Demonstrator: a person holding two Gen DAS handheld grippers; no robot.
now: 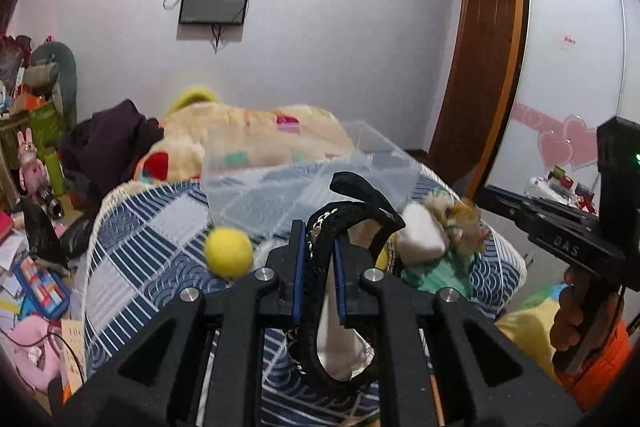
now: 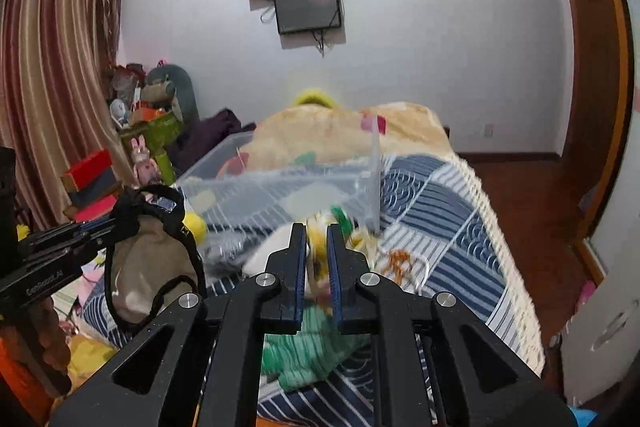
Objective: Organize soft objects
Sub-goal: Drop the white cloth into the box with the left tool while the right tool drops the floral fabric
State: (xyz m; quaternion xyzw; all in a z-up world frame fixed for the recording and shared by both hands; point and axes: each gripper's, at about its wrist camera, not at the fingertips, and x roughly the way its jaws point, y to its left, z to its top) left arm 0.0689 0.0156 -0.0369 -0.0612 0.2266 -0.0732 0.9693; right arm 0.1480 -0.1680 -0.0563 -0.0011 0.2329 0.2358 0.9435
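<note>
On the quilted bed (image 1: 152, 251), the left claw (image 1: 318, 255) gripped a black-strapped cloth bag (image 1: 344, 343), while the right claw (image 2: 317, 259) pinched a green-dressed doll (image 2: 308, 351) before the clear plastic bin (image 2: 280, 187).

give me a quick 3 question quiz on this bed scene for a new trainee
1. True or false: the left gripper is shut on the black strap of a beige bag.
2. What does the right gripper hold? A) yellow ball B) doll in green clothes C) pink rabbit
3. Fill in: the clear plastic ____ sits on the blue patterned quilt, beyond both grippers.

Key: 1 true; 2 B, the doll; 3 box. The yellow ball lies loose on the quilt.
</note>
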